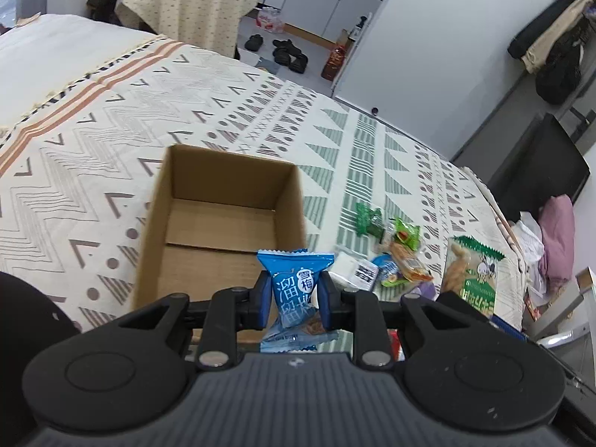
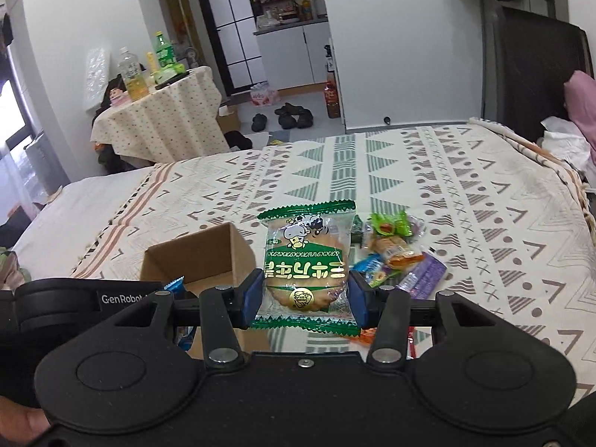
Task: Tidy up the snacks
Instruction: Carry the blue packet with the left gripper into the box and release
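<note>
Gripping, left: the left gripper (image 1: 294,294) has its blue fingers (image 1: 263,298) closed on a blue plum-candy packet (image 1: 295,281), which stands upright between them over the near right corner of the box.
Right hold: the right gripper (image 2: 303,294) has its fingers (image 2: 250,300) pressed against both side edges of a green rice-cracker packet (image 2: 307,260) (print upside down), held flat-on to the camera above the bed.
Box: an open cardboard box (image 1: 219,223) sits on the bed; the left view shows only its bare floor flaps.
Pile: a loose snack pile (image 1: 395,257) lies just right of the box, with green, orange, blue and purple wrappers and a small white packet (image 1: 354,268) touching one another.
Surface: a bed (image 1: 111,141) under a cream blanket printed with chevrons, triangles and dots.
Room: far off, a table (image 2: 160,123) with a dotted cloth carries bottles; black shoes (image 2: 290,115) lie on the floor near white cabinets.
</note>
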The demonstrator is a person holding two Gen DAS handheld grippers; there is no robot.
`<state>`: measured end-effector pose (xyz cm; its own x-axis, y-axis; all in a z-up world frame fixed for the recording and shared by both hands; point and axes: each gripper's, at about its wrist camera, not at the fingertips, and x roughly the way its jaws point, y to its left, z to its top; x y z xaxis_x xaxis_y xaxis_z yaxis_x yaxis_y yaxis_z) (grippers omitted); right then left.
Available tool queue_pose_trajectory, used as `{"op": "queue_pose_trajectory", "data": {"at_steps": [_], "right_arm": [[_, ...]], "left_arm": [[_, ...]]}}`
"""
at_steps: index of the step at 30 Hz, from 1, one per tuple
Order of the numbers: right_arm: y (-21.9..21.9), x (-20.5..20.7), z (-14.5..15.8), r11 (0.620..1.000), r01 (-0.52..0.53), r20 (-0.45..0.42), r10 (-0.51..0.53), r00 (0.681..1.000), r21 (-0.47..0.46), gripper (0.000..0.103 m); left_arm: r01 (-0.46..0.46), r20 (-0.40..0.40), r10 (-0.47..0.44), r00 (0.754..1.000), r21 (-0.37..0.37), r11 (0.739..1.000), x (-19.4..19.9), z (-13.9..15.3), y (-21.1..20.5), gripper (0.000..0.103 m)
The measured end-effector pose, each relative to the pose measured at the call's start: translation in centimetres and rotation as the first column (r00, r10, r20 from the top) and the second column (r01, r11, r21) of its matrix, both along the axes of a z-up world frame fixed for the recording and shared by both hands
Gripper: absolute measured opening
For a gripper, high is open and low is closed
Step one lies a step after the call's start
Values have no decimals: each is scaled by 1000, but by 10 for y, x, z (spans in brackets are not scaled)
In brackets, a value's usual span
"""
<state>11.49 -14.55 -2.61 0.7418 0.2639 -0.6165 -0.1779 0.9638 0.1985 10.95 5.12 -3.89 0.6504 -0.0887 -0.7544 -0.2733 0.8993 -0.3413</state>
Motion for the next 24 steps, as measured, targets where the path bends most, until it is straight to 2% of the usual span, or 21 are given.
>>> {"op": "queue_pose_trajectory", "data": {"at_steps": [12, 24], "right_arm": [[40, -1, -10, 999, -44, -27, 43, 999, -30, 47], [77, 17, -34, 994, -102, -100, 97, 990, -39, 47]], "left_arm": [[-41, -30, 40, 999, -41, 998, -2, -17, 38, 25], [-93, -111, 84, 990, -79, 993, 19, -53, 71, 25]]}}
